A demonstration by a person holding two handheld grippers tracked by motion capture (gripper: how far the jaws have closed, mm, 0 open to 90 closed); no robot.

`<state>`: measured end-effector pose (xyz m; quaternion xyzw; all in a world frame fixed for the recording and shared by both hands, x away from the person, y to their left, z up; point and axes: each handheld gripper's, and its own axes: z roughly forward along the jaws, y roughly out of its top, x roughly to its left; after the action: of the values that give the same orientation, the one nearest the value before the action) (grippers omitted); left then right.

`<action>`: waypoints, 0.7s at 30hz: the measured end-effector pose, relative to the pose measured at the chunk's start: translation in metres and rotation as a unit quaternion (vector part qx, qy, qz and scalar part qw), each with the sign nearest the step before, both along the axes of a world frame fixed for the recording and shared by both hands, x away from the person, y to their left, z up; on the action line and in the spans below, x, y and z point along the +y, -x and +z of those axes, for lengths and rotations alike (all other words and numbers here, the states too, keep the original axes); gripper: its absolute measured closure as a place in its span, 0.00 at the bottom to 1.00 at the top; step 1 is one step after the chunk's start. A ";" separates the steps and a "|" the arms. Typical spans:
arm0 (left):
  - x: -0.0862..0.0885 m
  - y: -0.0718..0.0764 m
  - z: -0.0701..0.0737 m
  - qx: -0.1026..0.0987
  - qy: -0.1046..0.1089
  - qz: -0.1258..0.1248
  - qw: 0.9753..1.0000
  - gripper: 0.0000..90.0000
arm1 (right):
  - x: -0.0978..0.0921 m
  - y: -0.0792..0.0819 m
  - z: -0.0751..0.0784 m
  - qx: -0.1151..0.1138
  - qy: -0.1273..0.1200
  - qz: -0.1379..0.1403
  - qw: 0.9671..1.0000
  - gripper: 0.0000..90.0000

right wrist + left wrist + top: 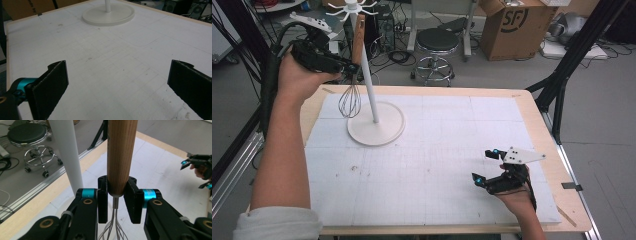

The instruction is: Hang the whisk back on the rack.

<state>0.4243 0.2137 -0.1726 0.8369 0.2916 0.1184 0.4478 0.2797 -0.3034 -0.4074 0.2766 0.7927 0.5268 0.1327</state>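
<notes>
White table mat [437, 165] w/ a whisk held up by the tall stand.
Whisk [352, 95] hangs wires-down, wood handle pinched tight in left gripper [351, 67], just beside stand pole [369, 80]. Right gripper [492, 167] is far off near the table's front, jaws spread wide, holding nothing.

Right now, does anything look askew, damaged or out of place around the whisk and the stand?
Nothing stands out. The left gripper clamps the wooden-handled wire whisk low on its handle, hanging straight, wires down. The white pole stand sits upright on the white mat. The right gripper rests open.
</notes>
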 end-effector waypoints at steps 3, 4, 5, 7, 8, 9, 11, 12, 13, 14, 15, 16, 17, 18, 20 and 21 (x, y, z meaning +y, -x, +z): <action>-0.001 0.000 0.000 -0.008 -0.003 0.005 1.000 0.72 | 0.000 0.000 0.000 0.001 0.000 0.001 1.000 0.02; -0.002 0.001 0.000 -0.010 -0.004 0.009 1.000 0.68 | 0.000 0.000 0.000 0.002 0.000 0.000 1.000 0.02; -0.002 0.001 0.001 -0.014 -0.005 0.009 1.000 0.67 | 0.000 0.001 0.000 0.001 0.000 0.001 1.000 0.02; -0.004 0.004 0.001 -0.009 -0.006 0.003 1.000 0.64 | 0.000 0.000 0.000 -0.002 -0.002 0.001 1.000 0.02; -0.004 0.004 0.001 -0.009 -0.006 0.003 1.000 0.61 | 0.000 0.000 0.000 -0.001 -0.003 0.000 1.000 0.02; -0.006 0.005 0.001 -0.008 -0.017 0.000 1.000 0.59 | 0.000 0.000 0.000 -0.003 -0.002 0.001 1.000 0.02; -0.007 0.006 0.000 -0.009 -0.019 0.001 1.000 0.55 | 0.000 0.000 0.000 -0.002 0.000 0.000 1.000 0.02; -0.008 0.007 0.000 -0.006 -0.019 0.000 1.000 0.53 | 0.000 0.000 0.000 -0.001 0.000 0.002 1.000 0.02; -0.009 0.008 -0.001 -0.006 -0.021 -0.003 1.000 0.53 | 0.000 0.001 0.000 -0.001 0.000 0.004 1.000 0.02; -0.010 0.010 -0.001 -0.008 -0.027 -0.001 1.000 0.52 | 0.000 0.001 0.001 -0.002 -0.001 0.004 1.000 0.02; -0.011 0.011 -0.001 -0.008 -0.027 -0.003 1.000 0.51 | 0.000 0.001 0.001 -0.001 -0.001 0.004 1.000 0.02; -0.010 0.014 -0.002 -0.013 -0.018 -0.004 1.000 0.50 | 0.000 0.001 0.001 -0.001 -0.002 0.005 1.000 0.02; -0.010 0.014 -0.002 -0.013 -0.018 -0.004 1.000 0.50 | 0.000 0.001 0.001 -0.001 -0.002 0.005 1.000 0.02; -0.010 0.015 -0.003 -0.013 -0.016 -0.004 1.000 0.49 | 0.000 0.001 0.001 -0.004 -0.002 0.006 1.000 0.02; -0.008 0.020 -0.006 -0.014 -0.009 -0.003 1.000 0.46 | 0.001 0.001 0.001 -0.003 -0.003 0.006 1.000 0.02; -0.008 0.020 -0.006 -0.014 -0.009 -0.003 1.000 0.45 | 0.001 0.001 0.001 -0.002 -0.004 0.006 1.000 0.02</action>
<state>0.4045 0.2062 -0.1790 0.8399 0.2822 0.1316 0.4446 0.2784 -0.3026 -0.4064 0.2718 0.7916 0.5316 0.1298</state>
